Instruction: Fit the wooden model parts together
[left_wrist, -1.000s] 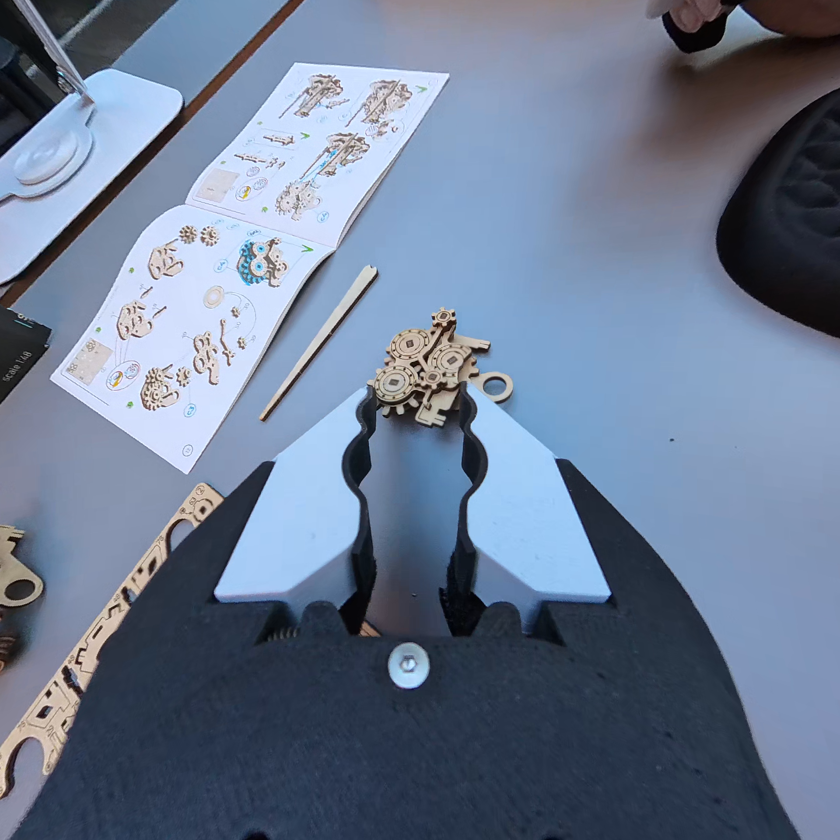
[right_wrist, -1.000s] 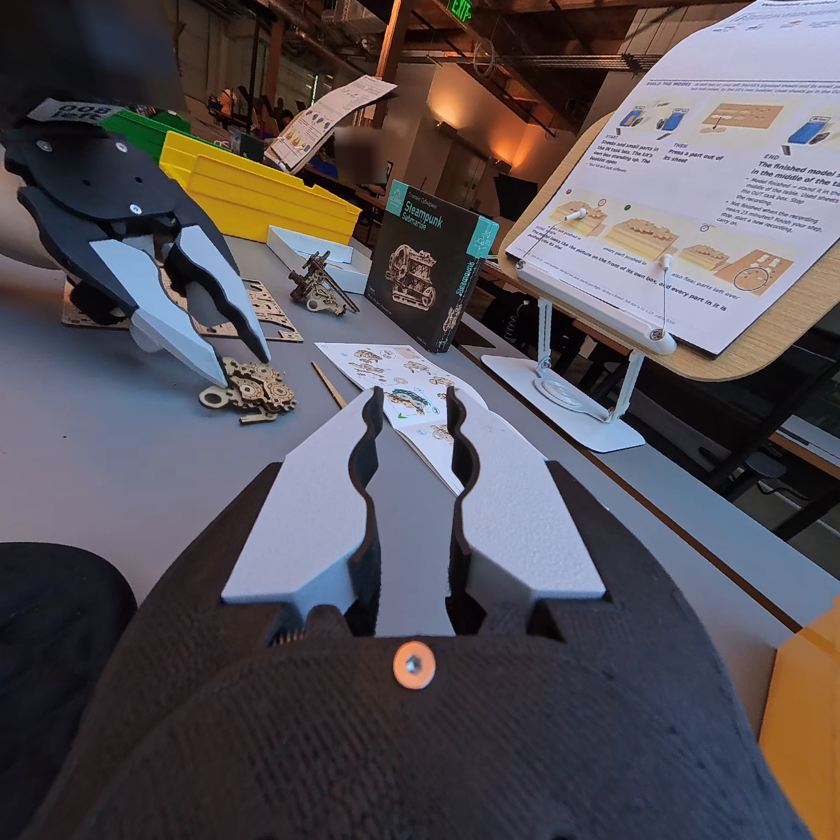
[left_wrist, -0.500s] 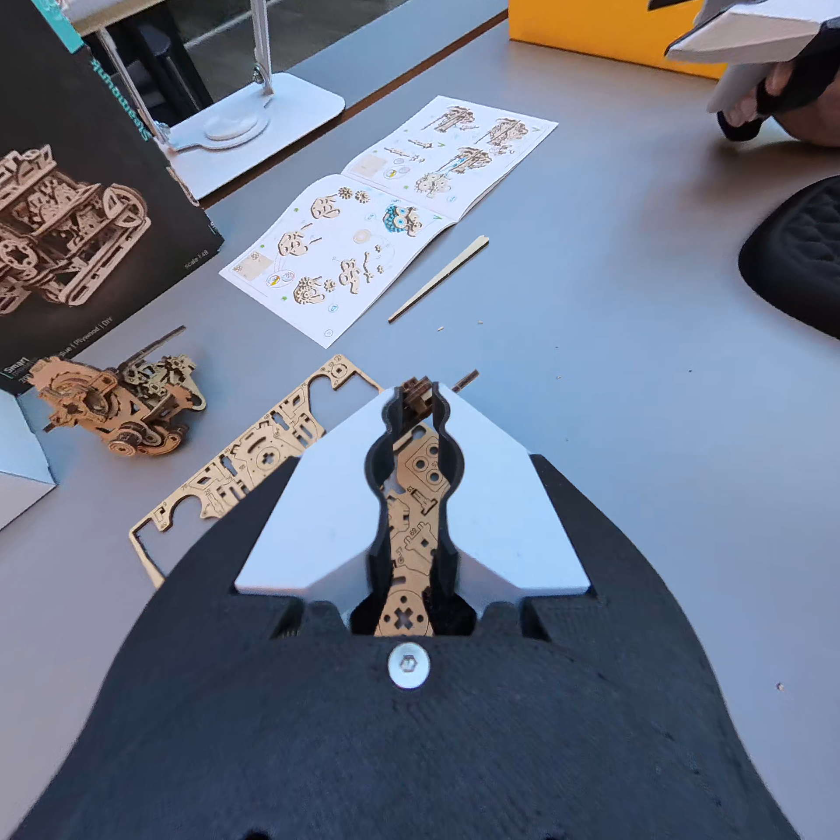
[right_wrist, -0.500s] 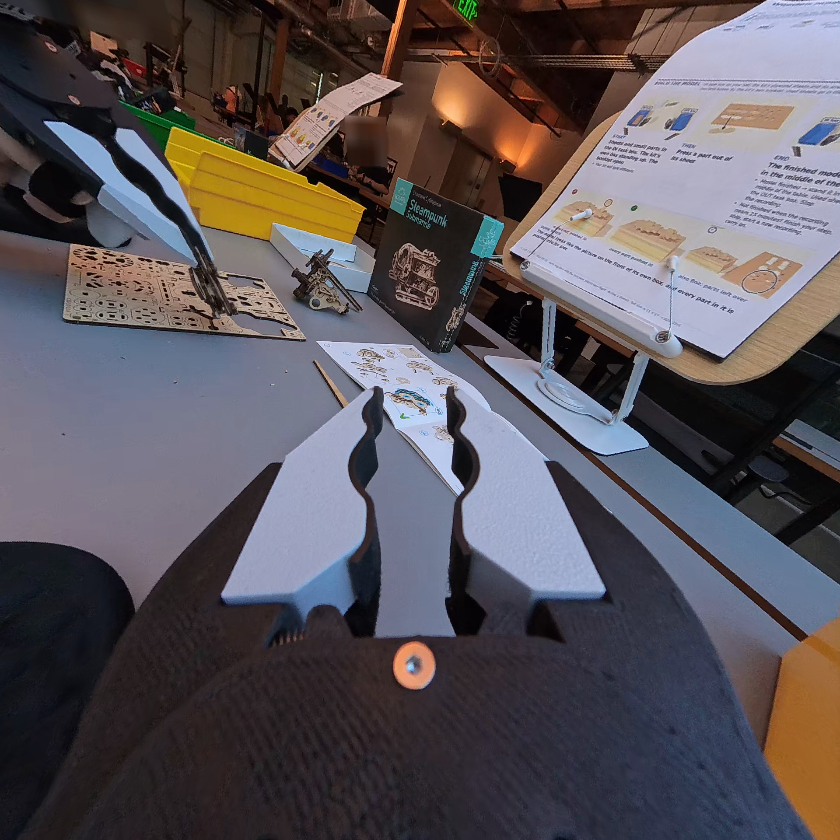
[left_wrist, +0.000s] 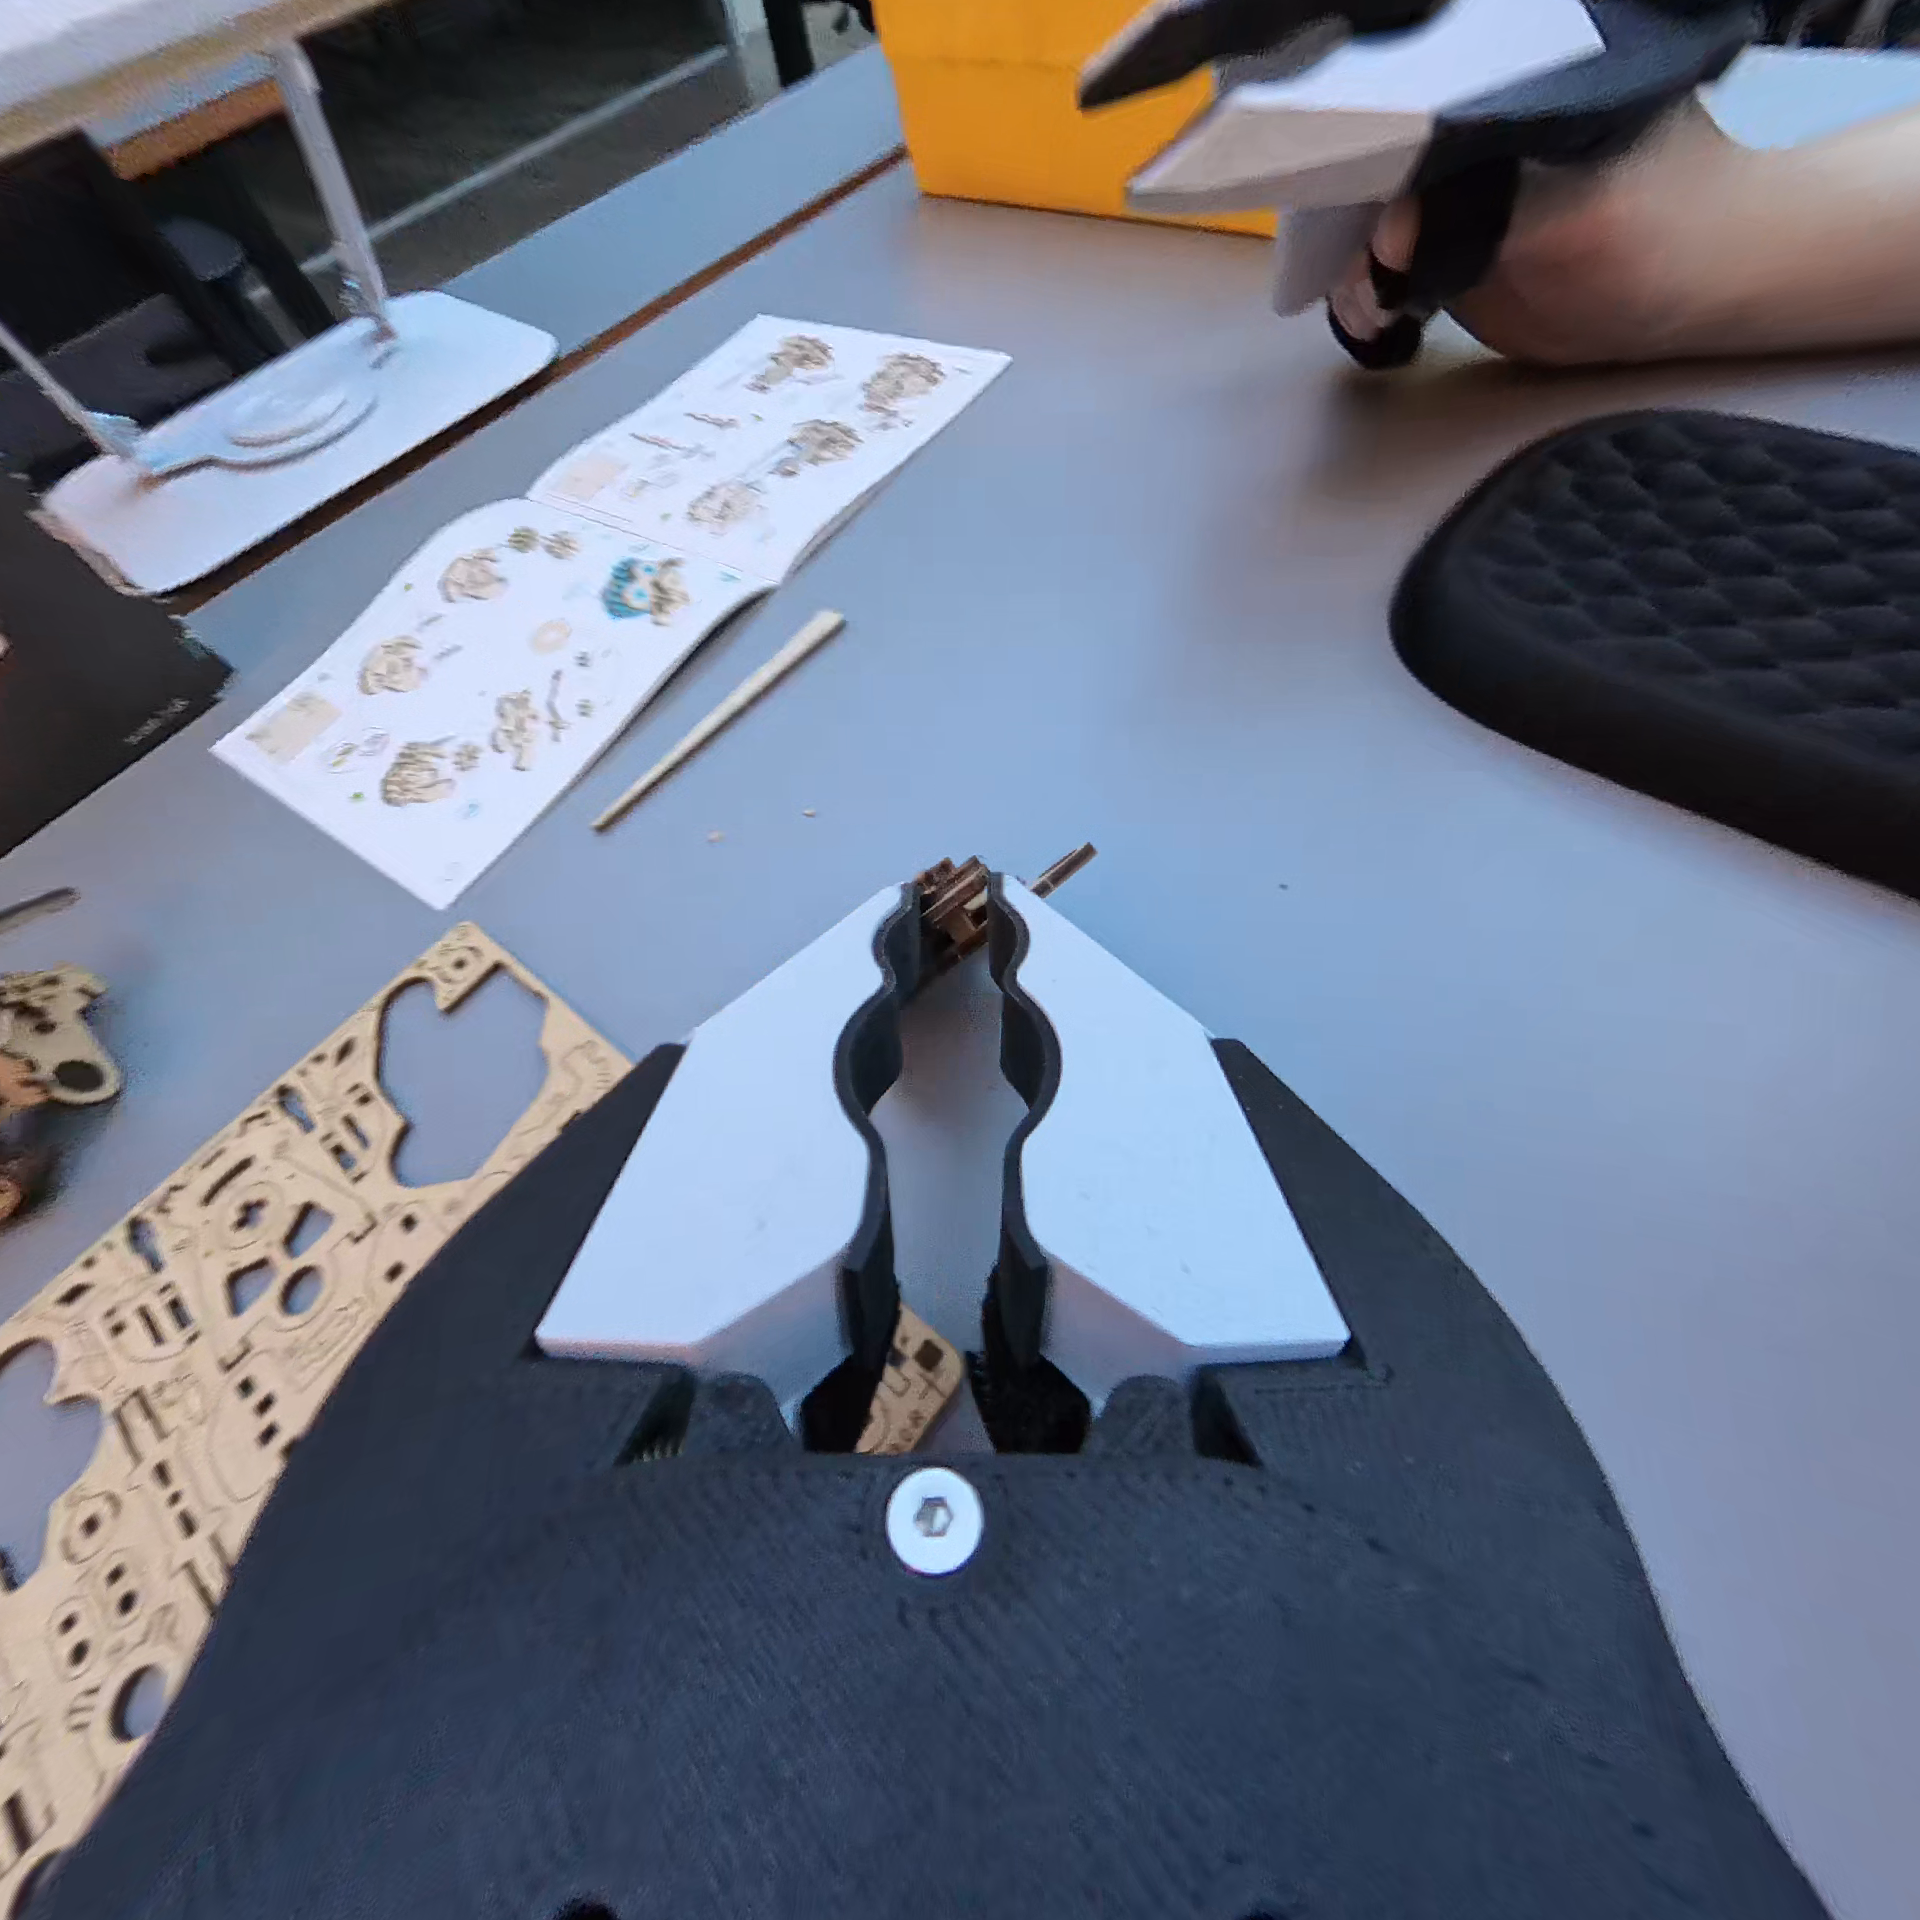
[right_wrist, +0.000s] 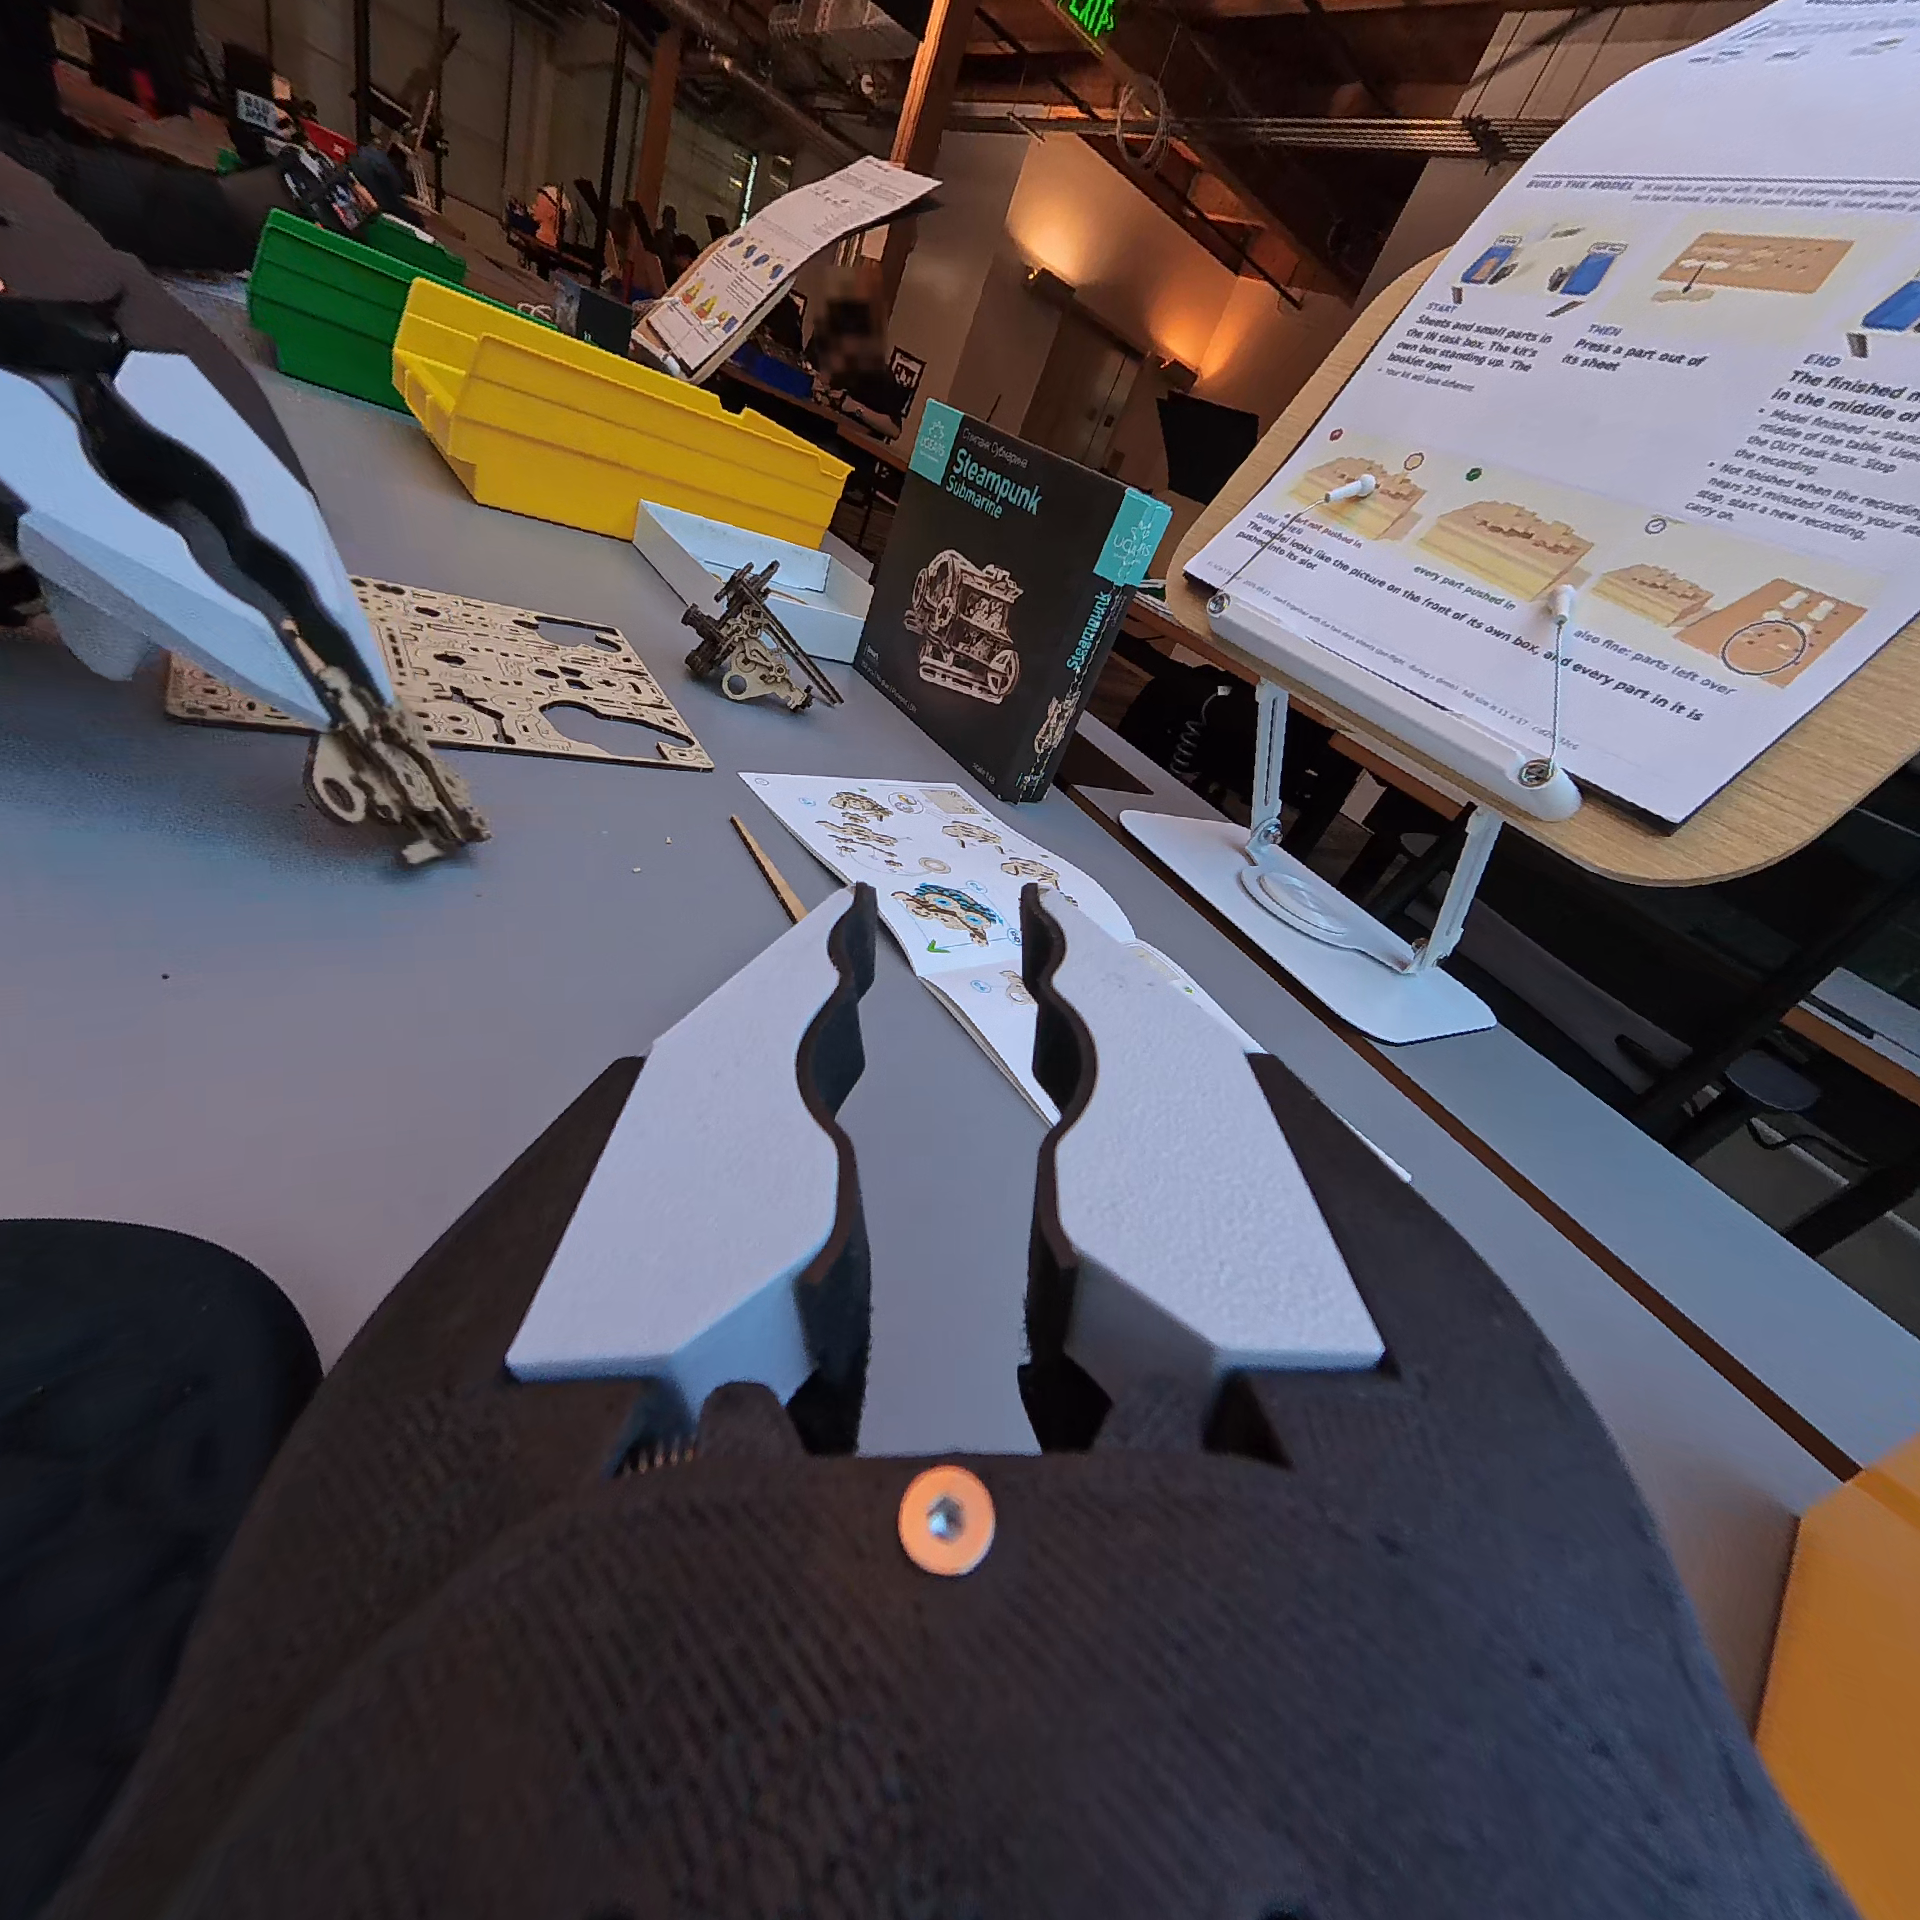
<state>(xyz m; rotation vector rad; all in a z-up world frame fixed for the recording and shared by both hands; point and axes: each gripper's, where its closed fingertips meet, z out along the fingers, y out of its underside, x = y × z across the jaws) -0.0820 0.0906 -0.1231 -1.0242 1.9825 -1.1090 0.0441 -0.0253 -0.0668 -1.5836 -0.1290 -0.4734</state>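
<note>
The left gripper (left_wrist: 954, 906) pinches the gear assembly (right_wrist: 390, 774) at its fingers' tips, lifted above the worktop (left_wrist: 1195, 727) for fitting, while the right gripper (right_wrist: 943, 914), fingers narrowly parted and empty, waits at two o'clock

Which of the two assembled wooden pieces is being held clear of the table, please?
The gear assembly clamped in the left gripper hangs above the grey table. The darker, partly built model stands untouched beside the kit box.

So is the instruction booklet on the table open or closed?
Open. The instruction booklet lies spread flat on the grey table, two printed pages showing on either side of its centre fold, beside the wooden stick.
</note>
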